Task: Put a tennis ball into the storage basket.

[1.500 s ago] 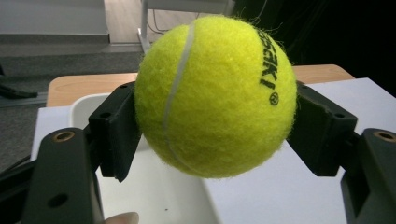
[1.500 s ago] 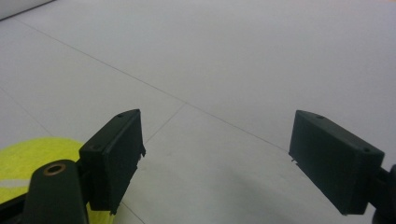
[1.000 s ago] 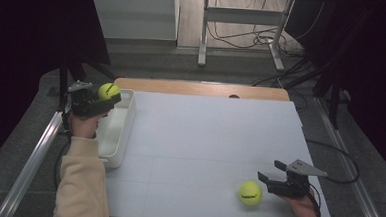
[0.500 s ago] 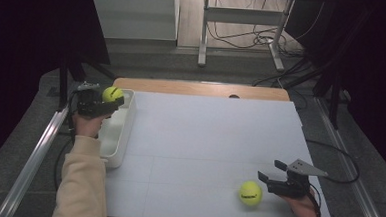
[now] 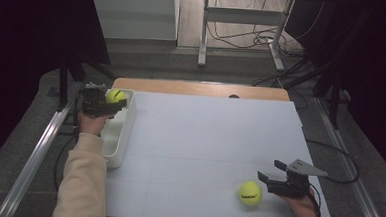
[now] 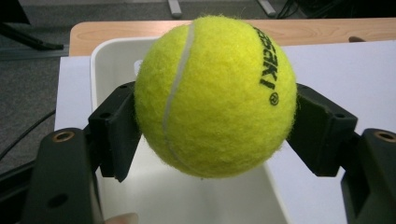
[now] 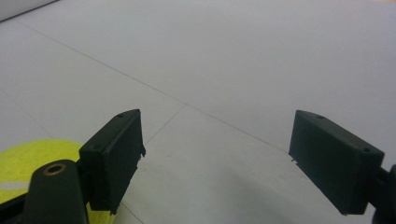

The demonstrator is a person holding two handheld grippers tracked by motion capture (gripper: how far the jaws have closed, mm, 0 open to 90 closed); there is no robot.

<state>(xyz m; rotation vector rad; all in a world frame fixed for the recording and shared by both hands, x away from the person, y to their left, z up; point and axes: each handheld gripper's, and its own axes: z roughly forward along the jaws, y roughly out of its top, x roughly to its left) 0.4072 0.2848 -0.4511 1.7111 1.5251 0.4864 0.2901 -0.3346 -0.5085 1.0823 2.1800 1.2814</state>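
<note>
Left hand-held gripper [image 6: 215,135] clamps tennis ball [image 6: 215,95] above bin [image 6: 107,56].

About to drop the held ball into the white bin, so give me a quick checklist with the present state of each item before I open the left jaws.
1. Grip on the held ball: left gripper has both pads pressed on its sides. Ok.
2. Ball over the bin: the white bin lies below and behind the ball. Ok.
3. Bin free to take it: the floor that shows is bare; the part behind the ball is hidden. Cannot tell.
4. Right gripper out of the way: at the table's near right, jaws open, holding nothing. Ok.
5. Second ball: on the white sheet, just left of the right gripper, untouched. Ok.
</note>
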